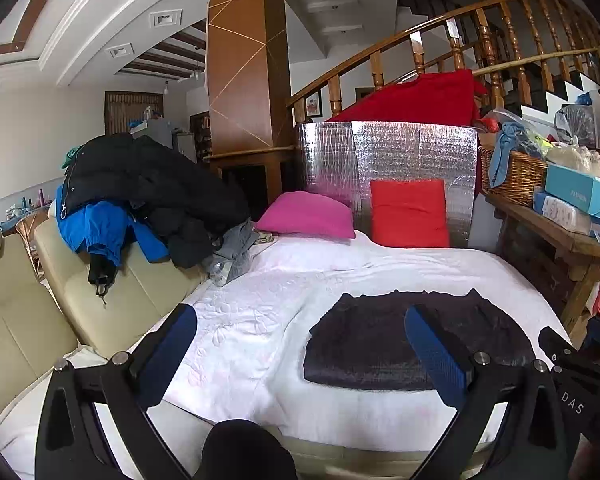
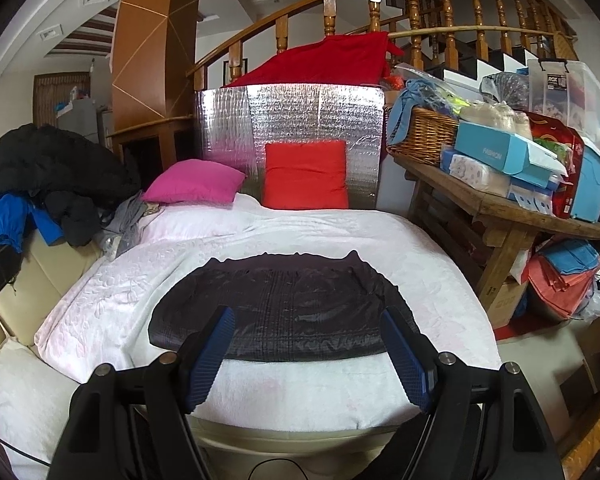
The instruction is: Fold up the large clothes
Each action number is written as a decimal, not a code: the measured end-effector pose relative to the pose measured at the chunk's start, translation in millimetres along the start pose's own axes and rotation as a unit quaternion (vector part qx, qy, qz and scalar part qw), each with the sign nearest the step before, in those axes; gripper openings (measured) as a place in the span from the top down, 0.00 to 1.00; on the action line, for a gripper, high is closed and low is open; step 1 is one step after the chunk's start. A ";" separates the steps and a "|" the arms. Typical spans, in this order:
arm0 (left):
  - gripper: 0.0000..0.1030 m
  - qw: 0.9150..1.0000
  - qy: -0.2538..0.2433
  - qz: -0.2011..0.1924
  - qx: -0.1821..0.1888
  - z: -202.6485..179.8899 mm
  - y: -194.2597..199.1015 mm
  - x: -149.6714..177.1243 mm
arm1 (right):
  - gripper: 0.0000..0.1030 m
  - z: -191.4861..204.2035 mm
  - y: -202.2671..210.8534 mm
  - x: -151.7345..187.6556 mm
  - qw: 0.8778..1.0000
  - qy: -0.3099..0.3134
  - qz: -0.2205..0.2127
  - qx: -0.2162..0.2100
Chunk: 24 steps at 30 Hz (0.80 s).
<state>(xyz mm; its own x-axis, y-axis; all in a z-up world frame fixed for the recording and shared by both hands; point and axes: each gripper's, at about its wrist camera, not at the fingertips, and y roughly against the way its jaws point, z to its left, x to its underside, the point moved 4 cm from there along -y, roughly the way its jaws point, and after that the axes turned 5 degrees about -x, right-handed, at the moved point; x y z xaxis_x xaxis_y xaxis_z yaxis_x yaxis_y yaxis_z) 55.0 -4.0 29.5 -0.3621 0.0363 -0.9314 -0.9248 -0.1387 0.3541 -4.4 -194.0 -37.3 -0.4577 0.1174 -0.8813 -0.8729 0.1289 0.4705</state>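
A dark quilted garment [image 2: 292,308] lies folded flat on the white bedspread [image 2: 292,224], near its front edge; it also shows in the left wrist view [image 1: 364,340]. My left gripper [image 1: 300,320] is open and empty, held above the front of the bed, left of the garment's middle. My right gripper [image 2: 306,320] is open and empty, held above the garment's near edge, apart from it. Part of the right gripper's body [image 1: 580,380] shows at the right edge of the left wrist view.
A pile of black and blue jackets [image 1: 140,192] lies on the cream sofa [image 1: 100,300] at left. Pink [image 2: 194,186] and red [image 2: 306,174] pillows lean at the bed's far end against a silver foil panel [image 2: 292,120]. A cluttered wooden table [image 2: 500,216] stands at right.
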 end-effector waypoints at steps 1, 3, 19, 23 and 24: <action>0.00 1.000 0.000 0.000 0.000 -0.7 -1.0 -0.9 | 0.24 0.1 -1.1 -0.9 1.000 -0.001 0.000 -0.001; 0.00 1.000 -0.001 0.001 0.000 -2.9 -2.9 -2.3 | 0.24 -0.7 -4.3 -2.5 1.000 -0.004 0.000 -0.001; 0.00 0.999 -0.018 0.019 0.022 -29.3 -33.7 -2.9 | 0.24 -7.2 -47.3 -6.4 1.000 0.003 0.022 0.011; 0.00 0.999 -0.008 0.020 0.031 -31.0 -53.1 -7.8 | 0.24 -5.9 -66.4 -11.8 0.999 0.007 0.030 0.009; 0.00 0.999 -0.005 0.022 0.033 -31.2 -59.0 -9.2 | 0.24 -6.1 -72.3 -13.7 0.999 0.009 0.032 0.009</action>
<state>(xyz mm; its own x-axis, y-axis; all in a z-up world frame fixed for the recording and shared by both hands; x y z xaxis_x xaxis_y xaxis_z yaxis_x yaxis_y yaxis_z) 116.5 -27.1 14.6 -0.4029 0.0413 -0.9143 -0.9138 -0.0742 0.3993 64.0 -210.9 -59.5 -0.5147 0.1088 -0.8504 -0.8393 0.1387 0.5257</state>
